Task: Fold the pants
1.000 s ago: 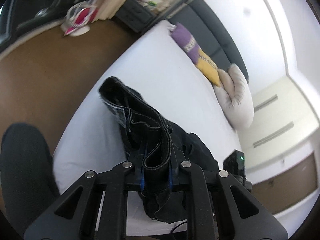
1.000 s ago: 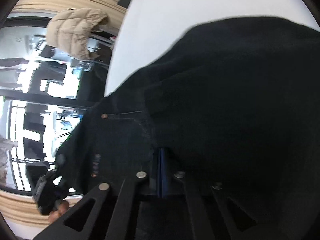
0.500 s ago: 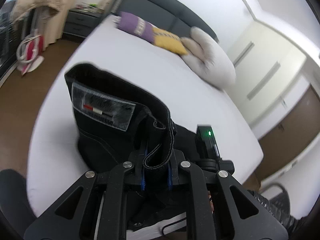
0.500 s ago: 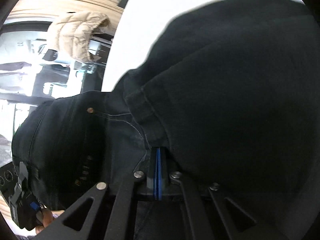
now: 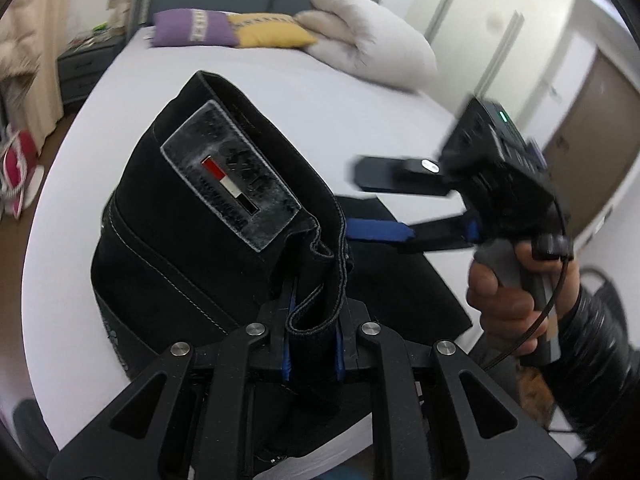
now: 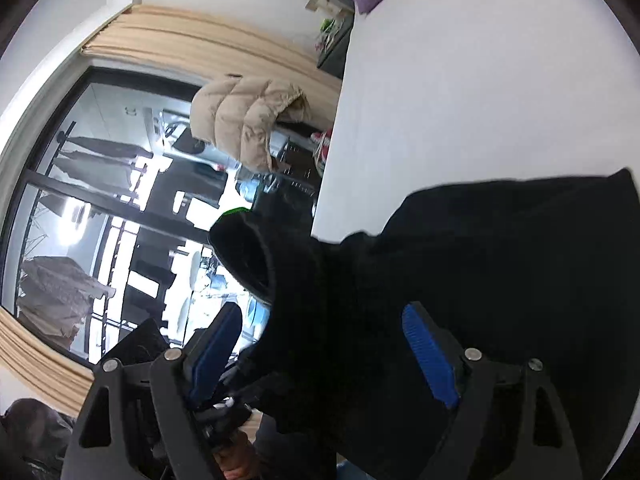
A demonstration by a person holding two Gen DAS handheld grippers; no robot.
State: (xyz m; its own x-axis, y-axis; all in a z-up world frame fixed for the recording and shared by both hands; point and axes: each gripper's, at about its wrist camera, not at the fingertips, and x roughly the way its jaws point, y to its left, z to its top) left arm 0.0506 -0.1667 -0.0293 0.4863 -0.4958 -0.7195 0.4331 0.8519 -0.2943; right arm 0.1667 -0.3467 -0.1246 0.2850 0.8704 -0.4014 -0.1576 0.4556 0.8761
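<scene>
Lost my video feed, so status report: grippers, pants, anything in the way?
Left gripper shut on the black pants' waistband. Right gripper open, off the fabric. Pants partly on the white bed; pillows far off. Nothing blocking.

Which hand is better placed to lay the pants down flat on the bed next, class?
Left, probably. Its tongs are shut on the pants at the waistband, over the bed. The right tongs are open and hold nothing.
</scene>
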